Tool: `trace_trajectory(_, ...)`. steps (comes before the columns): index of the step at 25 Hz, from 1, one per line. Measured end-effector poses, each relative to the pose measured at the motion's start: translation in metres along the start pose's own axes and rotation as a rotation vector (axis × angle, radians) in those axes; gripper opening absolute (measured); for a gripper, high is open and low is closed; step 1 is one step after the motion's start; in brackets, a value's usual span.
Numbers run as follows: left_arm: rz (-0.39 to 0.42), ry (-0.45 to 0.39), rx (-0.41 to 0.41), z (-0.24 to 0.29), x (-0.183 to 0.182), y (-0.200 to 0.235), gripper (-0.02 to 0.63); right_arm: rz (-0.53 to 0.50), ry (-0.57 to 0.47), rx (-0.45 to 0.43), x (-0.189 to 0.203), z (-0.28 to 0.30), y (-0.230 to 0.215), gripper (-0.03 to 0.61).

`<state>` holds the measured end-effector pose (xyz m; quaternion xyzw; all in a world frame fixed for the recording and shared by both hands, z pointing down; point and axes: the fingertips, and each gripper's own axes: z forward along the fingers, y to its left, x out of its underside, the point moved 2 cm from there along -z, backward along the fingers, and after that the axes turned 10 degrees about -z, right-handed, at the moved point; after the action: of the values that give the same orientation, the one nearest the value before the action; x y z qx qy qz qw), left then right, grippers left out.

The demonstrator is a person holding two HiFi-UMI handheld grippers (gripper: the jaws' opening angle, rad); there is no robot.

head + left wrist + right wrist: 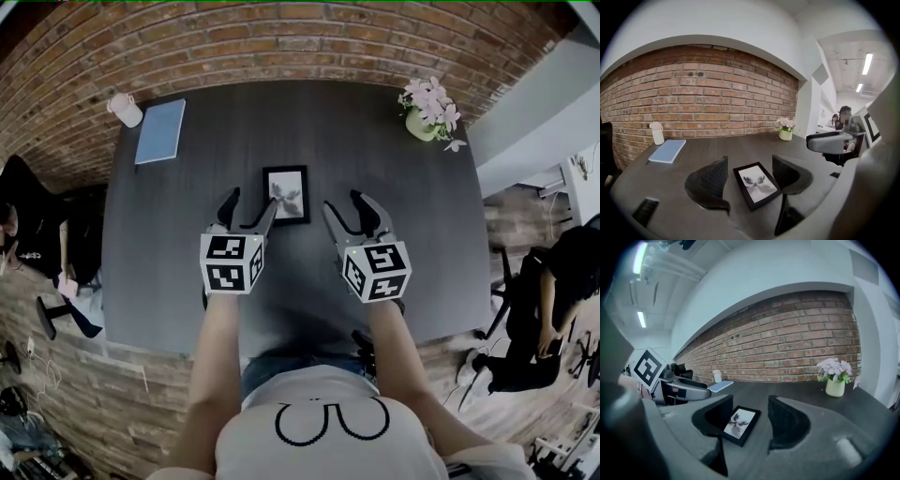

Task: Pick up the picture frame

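Observation:
A small black picture frame [287,194] with a pale flower print lies flat on the dark table [403,216], near its middle. My left gripper [251,204] hovers just left of the frame's near corner, jaws wide apart and empty. On the frame's right, my right gripper [344,208] is likewise open and holds nothing. In the left gripper view the frame [756,184] shows through the gap of the left gripper [749,161], on the table beyond the fingers. The right gripper view shows the frame [738,424] low in the gap of the right gripper [750,401].
A blue notebook [160,130] and a white cup [125,110] sit at the table's far left corner. A pot of pink flowers [429,111] stands at the far right. A brick wall [281,47] runs behind the table. People sit at both sides of the room.

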<state>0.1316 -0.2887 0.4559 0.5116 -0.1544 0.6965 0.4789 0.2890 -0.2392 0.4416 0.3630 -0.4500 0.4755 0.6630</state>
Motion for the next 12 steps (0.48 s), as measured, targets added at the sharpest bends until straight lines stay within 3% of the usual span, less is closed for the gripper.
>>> trace_trajectory(12,-0.120,0.233,-0.116,0.058,0.065,0.026,0.170,0.070,0.117,-0.115,0.055,0.045,0.000,0.210)
